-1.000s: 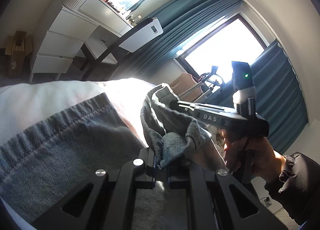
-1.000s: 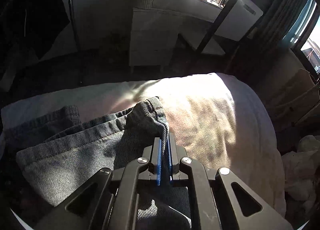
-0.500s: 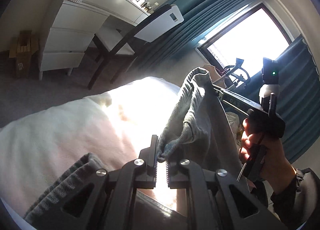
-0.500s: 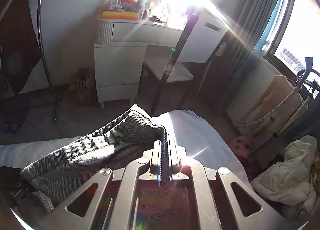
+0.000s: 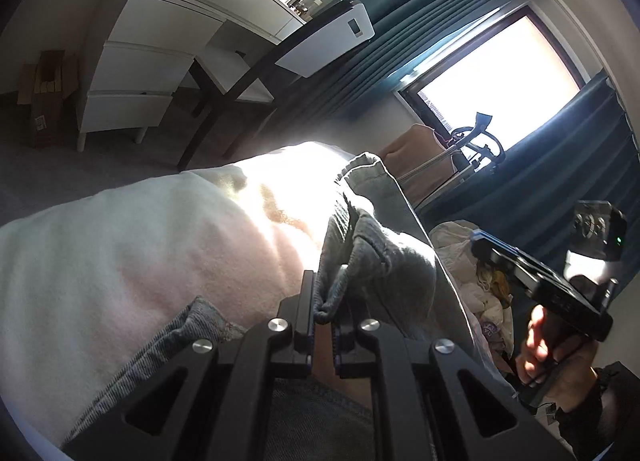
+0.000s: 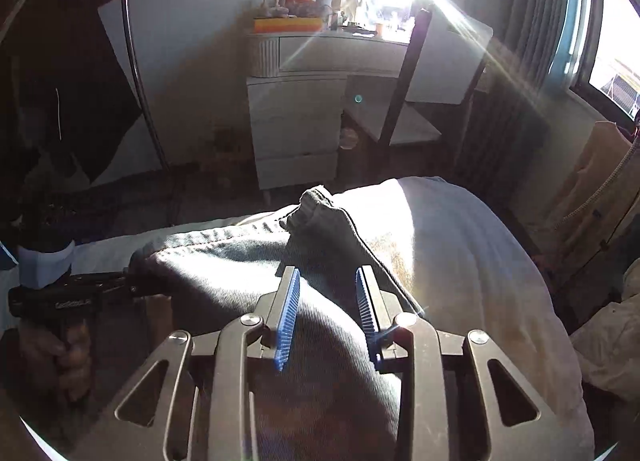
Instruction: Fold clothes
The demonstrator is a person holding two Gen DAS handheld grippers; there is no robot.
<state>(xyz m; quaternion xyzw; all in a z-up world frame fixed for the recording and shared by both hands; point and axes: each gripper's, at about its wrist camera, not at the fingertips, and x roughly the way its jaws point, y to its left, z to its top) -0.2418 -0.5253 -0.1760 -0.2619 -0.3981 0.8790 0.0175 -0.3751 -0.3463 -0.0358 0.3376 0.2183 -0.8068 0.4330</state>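
Grey jeans [image 6: 248, 261] lie folded over on a white bed cover [image 6: 460, 245]. In the left wrist view my left gripper [image 5: 325, 297] is shut on a bunched grey edge of the jeans [image 5: 372, 261], which drape to the right. The right wrist view has my right gripper [image 6: 327, 281] with its jaws opening; the blue pads [image 6: 290, 301] stand apart above the denim and press on nothing. The right gripper also shows at the right of the left wrist view [image 5: 480, 239], clear of the cloth. At the left of the right wrist view the left gripper [image 6: 136, 289] pinches the jeans' edge.
A white dresser [image 6: 296, 133] and a dark-framed chair [image 6: 404, 101] stand beyond the bed. Teal curtains [image 5: 420, 45] frame a bright window [image 5: 500, 73]. A heap of pale clothes [image 5: 480, 273] lies right of the bed. Dark garments [image 6: 68, 81] hang on a rail at left.
The right gripper's jaws have parted and let go of the jeans' edge, and it has drawn back to the right. The left gripper keeps its hold and carried the cloth across the bed.
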